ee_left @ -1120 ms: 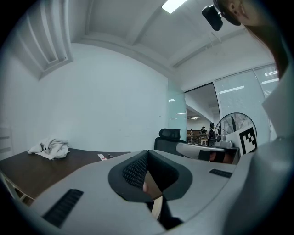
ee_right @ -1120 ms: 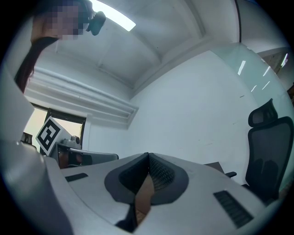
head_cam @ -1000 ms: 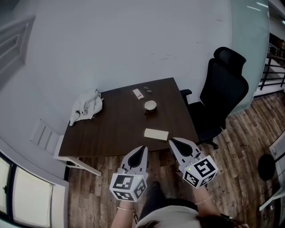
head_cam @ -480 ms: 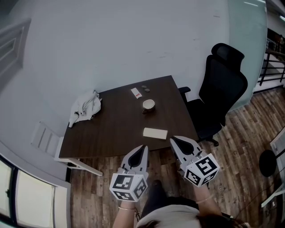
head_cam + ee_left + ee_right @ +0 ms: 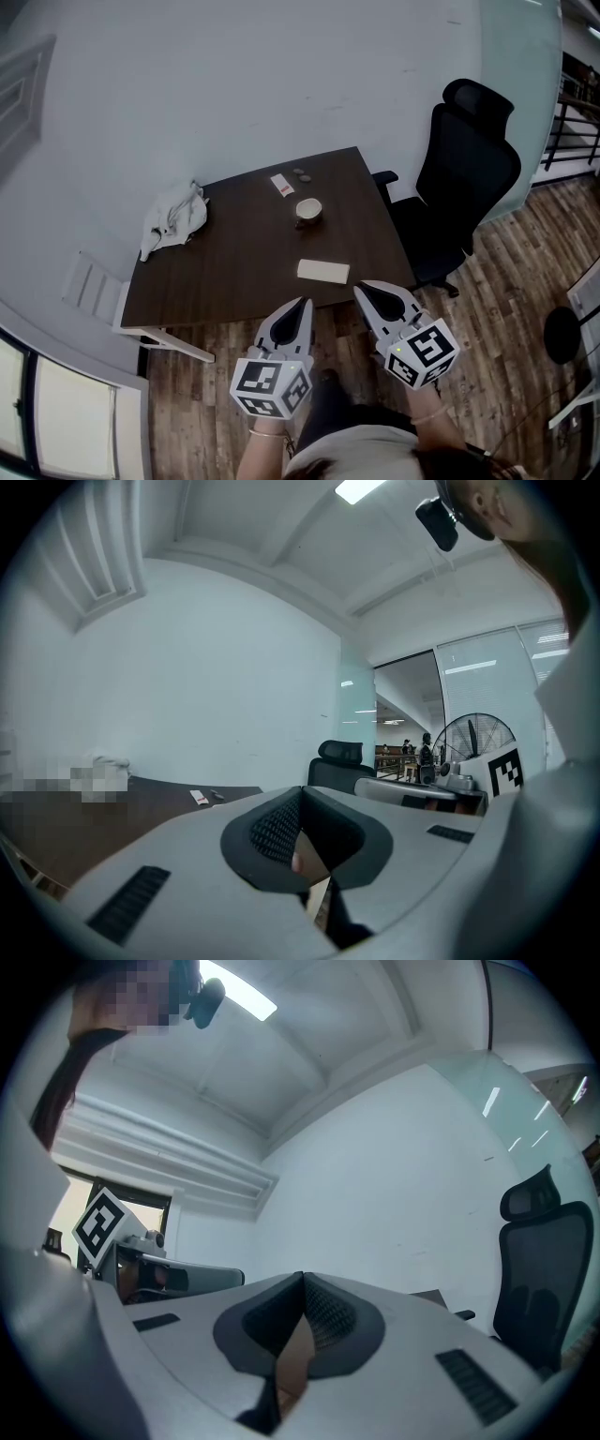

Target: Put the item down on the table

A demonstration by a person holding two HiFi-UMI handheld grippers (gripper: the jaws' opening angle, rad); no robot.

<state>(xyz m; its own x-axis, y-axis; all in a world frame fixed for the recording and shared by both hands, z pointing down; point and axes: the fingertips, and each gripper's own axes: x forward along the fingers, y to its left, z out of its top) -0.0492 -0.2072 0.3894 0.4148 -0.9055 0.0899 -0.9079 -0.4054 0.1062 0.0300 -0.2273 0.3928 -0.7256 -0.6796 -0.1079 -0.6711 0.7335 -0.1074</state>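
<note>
left claw (image 5: 302,306), right claw (image 5: 362,287) closed; one table (image 5: 234,267), one cup (image 5: 308,209), one cloth (image 5: 173,217).

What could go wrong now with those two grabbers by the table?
1. The left gripper and right gripper are both shut with nothing in them, so there may be no item to put down.
2. The beige pad lies near the front edge of the table, just ahead of them. A bump could shove it into the cup behind it.
3. The chair stands close on the right, and a wide swing might hit it.
</note>
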